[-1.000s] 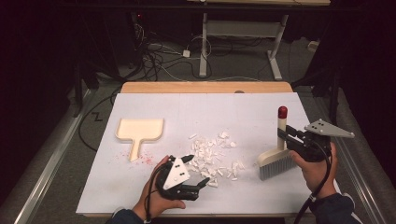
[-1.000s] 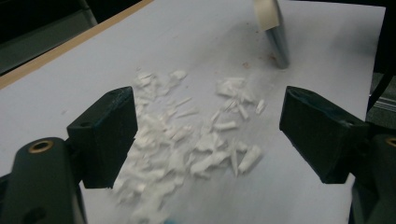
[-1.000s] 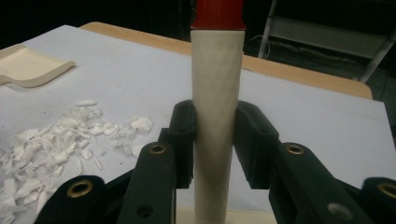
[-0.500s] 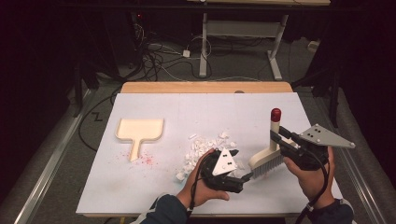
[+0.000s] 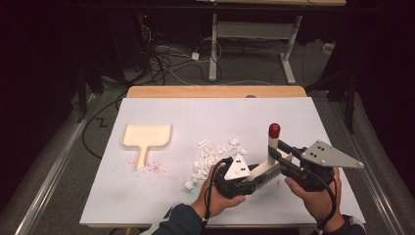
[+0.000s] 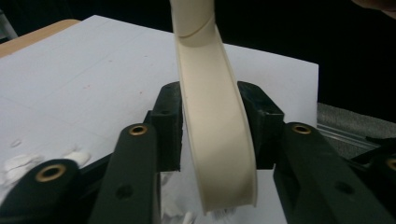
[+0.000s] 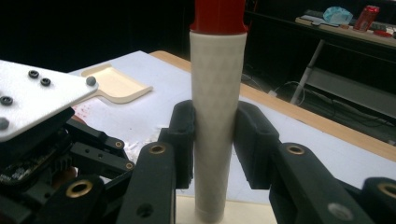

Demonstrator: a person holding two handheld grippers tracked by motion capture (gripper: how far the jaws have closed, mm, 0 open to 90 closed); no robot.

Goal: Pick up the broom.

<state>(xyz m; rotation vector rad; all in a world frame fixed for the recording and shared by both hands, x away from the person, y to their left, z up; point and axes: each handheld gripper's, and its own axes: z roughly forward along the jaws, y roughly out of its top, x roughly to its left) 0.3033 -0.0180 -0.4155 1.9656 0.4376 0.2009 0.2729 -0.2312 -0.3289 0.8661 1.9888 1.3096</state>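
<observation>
1. Left gripper (image 5: pixel 252 175) has just clamped its jaws on the cream plastic brush (image 6: pixel 217 140) head; right gripper (image 5: pixel 275 152) grips its red-capped handle.
2. White paper scraps (image 5: pixel 213 156) just left of the brush: unswept.
3. Cream dustpan (image 5: pixel 145 137) farther left: empty.

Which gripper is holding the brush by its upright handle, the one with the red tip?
The right gripper. Its jaws clamp the brush on the upright handle, while the left gripper grips the curved cream back above the bristles.
</observation>
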